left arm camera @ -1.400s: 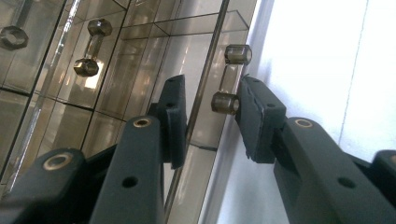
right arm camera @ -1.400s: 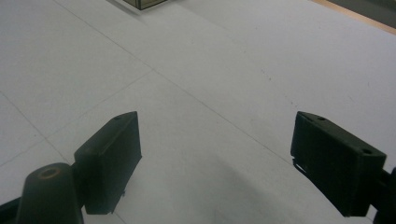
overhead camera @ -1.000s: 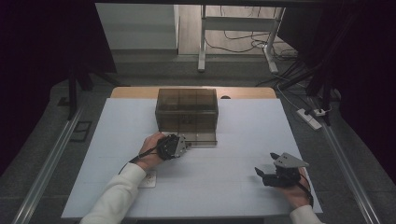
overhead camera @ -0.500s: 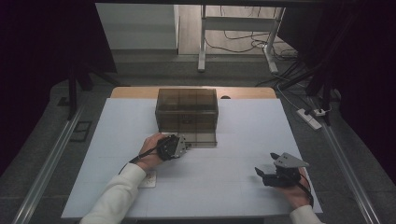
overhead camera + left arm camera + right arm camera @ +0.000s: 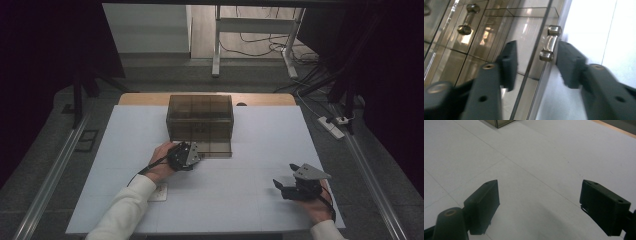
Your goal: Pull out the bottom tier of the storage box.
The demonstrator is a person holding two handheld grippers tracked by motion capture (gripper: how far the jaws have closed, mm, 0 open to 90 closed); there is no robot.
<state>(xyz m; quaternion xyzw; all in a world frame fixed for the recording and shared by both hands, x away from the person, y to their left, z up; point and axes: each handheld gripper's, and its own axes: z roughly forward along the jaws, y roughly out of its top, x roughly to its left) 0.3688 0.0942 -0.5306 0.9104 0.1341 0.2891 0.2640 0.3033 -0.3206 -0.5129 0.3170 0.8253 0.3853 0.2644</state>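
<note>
A smoky see-through drawer cabinet stands at the middle back of the white table. Its lower right drawer is pulled out toward me. My left gripper is at that drawer's front. In the left gripper view it is open, its jaws straddling the drawer's front panel and metal handle; the handle lies close to the right jaw. My right gripper rests low at the table's front right, open, with nothing between its fingers.
A second metal handle shows on a neighbouring drawer. A small white card lies beside the left forearm. The cabinet's corner lies far ahead of the right gripper. A power strip and cables lie on the floor, right.
</note>
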